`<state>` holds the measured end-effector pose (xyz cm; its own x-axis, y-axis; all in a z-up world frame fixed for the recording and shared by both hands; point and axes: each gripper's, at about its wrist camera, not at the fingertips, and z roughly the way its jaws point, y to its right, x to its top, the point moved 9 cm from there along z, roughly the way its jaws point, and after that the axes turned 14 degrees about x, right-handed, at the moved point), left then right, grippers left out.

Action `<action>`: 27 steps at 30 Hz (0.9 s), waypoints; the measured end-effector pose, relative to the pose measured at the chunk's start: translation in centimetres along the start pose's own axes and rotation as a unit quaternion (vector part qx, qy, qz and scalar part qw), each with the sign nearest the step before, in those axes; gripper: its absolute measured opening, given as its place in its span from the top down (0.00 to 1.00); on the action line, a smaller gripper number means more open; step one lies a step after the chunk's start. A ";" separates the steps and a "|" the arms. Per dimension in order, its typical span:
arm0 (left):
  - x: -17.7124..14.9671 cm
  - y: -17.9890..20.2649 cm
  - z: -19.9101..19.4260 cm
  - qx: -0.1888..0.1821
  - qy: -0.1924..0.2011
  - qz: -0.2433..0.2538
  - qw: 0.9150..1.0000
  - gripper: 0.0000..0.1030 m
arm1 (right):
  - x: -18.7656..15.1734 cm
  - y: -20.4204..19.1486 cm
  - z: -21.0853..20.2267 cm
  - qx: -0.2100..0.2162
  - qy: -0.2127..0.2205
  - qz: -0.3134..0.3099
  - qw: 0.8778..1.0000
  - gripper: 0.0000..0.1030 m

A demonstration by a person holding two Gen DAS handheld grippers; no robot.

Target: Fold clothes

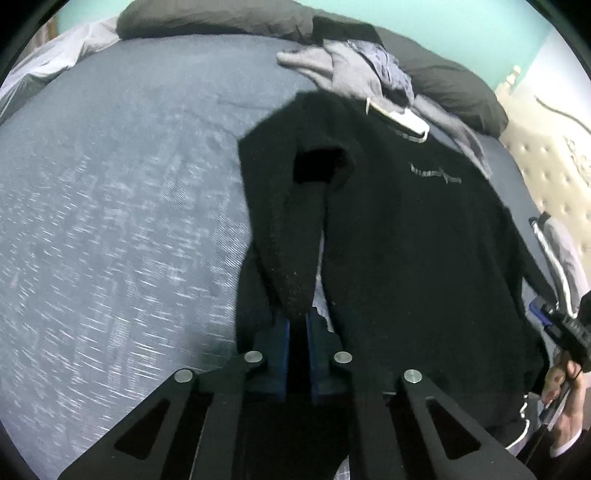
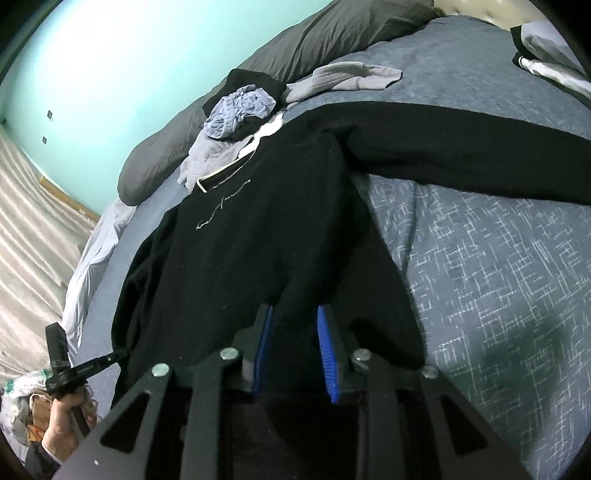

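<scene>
Black sweatshirt point(image 1: 424, 229) spread on my blue bed point(image 1: 110, 221), left claw point(image 1: 298, 321) clamped on its folded sleeve point(image 1: 295, 236), right claw point(image 2: 295, 321) apart over the hem.

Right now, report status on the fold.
Left tool shut on black sweater sleeve. Right tool open at the hem. Laundry pile crowds the collar.

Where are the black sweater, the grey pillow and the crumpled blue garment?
black sweater point(image 2: 236, 236): right wrist view, on its chest.
grey pillow point(image 2: 325, 33): right wrist view, on its upper side.
crumpled blue garment point(image 2: 236, 110): right wrist view, on its bunched middle.
</scene>
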<state>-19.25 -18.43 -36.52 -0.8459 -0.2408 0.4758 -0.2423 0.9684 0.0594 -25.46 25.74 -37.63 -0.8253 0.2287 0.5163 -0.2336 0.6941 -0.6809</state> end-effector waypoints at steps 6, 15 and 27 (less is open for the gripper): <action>2.3 -6.1 -1.9 0.026 0.014 -0.034 0.999 0.95 | -0.3 0.0 0.2 -0.002 -0.004 -0.003 1.000 0.76; 3.5 -14.4 -0.2 0.083 -0.014 -0.083 0.993 0.95 | -0.3 0.0 0.3 -0.004 -0.003 -0.002 1.000 0.76; -1.4 -12.4 -0.2 0.012 -0.038 -0.063 0.997 0.56 | -0.5 -0.2 0.3 -0.003 -0.005 -0.005 1.000 0.76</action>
<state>-14.99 -30.14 -37.71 -0.8408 -0.3661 0.3988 -0.3603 0.9282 0.0925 -25.20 25.32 -37.92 -0.8281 0.2159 0.5174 -0.2377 0.7008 -0.6727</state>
